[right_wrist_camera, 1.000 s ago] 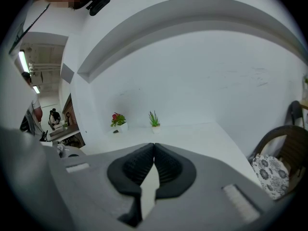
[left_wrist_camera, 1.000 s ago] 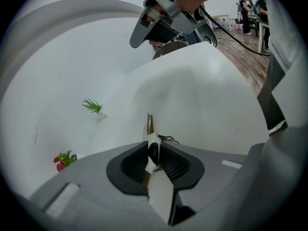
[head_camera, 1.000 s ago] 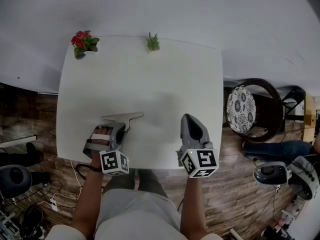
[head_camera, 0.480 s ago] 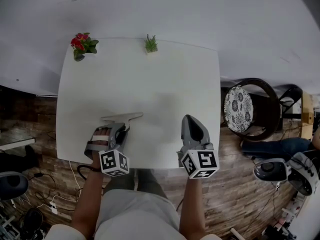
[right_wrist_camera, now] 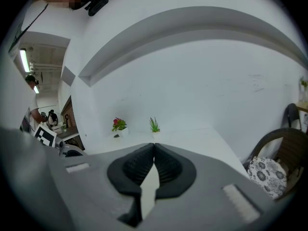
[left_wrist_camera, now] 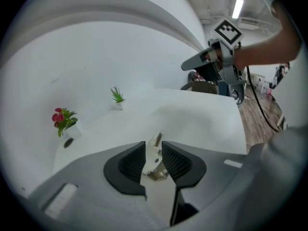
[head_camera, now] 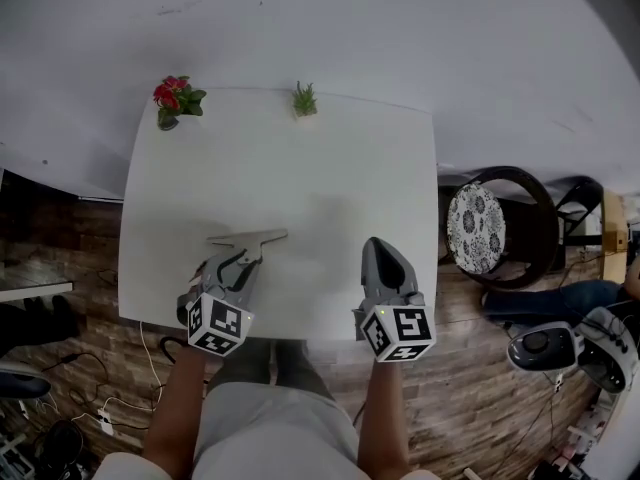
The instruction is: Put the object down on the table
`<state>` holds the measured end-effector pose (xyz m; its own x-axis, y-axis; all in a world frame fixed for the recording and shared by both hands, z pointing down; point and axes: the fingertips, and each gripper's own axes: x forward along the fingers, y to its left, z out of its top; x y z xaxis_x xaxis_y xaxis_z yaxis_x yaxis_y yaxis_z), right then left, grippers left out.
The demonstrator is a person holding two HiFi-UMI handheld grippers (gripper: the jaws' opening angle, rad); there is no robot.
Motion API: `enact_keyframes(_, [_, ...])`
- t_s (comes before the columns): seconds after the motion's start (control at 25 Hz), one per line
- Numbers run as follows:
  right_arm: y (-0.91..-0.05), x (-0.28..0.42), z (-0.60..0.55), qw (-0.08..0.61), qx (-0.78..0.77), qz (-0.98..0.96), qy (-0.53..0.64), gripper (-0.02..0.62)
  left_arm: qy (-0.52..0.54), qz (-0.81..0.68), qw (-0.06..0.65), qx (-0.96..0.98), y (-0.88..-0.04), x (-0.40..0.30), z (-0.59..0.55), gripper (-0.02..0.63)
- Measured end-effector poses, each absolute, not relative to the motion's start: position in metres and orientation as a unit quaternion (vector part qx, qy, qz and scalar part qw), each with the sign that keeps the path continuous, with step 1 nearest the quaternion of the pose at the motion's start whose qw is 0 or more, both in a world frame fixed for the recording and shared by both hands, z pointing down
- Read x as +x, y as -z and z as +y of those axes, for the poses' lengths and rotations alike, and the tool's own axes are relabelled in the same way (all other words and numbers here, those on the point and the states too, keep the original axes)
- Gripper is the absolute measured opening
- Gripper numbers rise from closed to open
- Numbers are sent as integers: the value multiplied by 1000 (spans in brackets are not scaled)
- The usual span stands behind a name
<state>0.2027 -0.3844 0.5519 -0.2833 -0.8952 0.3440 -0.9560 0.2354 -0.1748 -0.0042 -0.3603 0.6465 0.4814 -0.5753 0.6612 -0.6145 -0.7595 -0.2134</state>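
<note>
A flat grey metal piece point(head_camera: 246, 238), T-shaped, lies on the white table point(head_camera: 300, 168) near its front left. My left gripper point(head_camera: 251, 261) hovers just behind and above it. Its jaws have just been opening and now stand apart. In the left gripper view the metal piece point(left_wrist_camera: 155, 161) shows through the gap of the left gripper point(left_wrist_camera: 154, 150), with the pads not pressing on it. My right gripper point(head_camera: 379, 246) hangs over the table's front right edge. In its own view the right gripper point(right_wrist_camera: 154, 147) is shut with nothing in it.
A red flower pot point(head_camera: 176, 99) and a small green plant point(head_camera: 304, 99) stand along the table's far edge. A dark chair with a patterned cushion point(head_camera: 483, 226) is to the right of the table. Wooden floor with cables lies below the near edge.
My left gripper has rolled over and lifted a little, and its jaws have parted. The metal piece stays where it lay on the table. The right gripper has barely moved.
</note>
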Motion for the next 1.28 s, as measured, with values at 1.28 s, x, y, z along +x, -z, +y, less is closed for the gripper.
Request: enact_keyframes(1.28, [-481, 192, -368, 51, 587, -798, -128, 3, -164, -515, 118, 833, -526, -53, -383, 9])
